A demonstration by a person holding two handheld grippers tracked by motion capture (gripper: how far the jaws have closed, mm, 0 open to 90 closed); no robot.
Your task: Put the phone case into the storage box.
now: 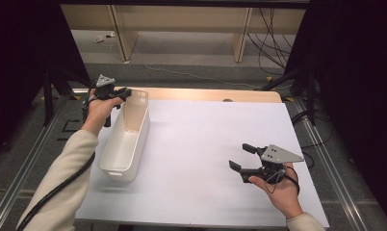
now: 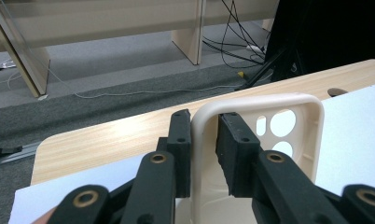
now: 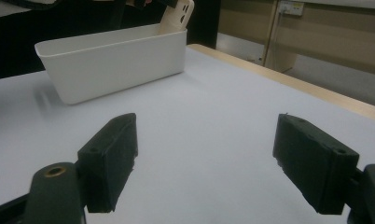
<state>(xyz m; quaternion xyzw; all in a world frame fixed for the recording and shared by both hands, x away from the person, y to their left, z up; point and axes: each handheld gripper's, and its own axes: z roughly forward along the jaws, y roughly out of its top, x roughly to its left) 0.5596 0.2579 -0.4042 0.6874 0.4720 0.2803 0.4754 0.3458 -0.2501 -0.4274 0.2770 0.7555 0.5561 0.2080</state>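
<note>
A cream phone case point(image 1: 136, 109) with round camera holes stands upright at the far end of a long white bin point(image 1: 142, 140), its lower end inside the bin. My left gripper point(image 1: 125, 93) is shut on the case's top edge. In the left gripper view the jaws point(image 2: 204, 126) pinch the case's rim point(image 2: 311, 119) from both sides. My right gripper point(image 1: 239, 156) hovers open over the white mat at the near right, with nothing between its jaws point(image 3: 206, 140). The right gripper view shows the bin point(image 3: 115, 60) and the case point(image 3: 178, 14) farther off.
A white mat point(image 1: 206, 144) covers most of the wooden table point(image 1: 206, 94), whose far edge shows bare wood with a small hole point(image 1: 227, 100). Past the table are grey floor, cables and wooden furniture legs. Metal rails run along both sides of the table.
</note>
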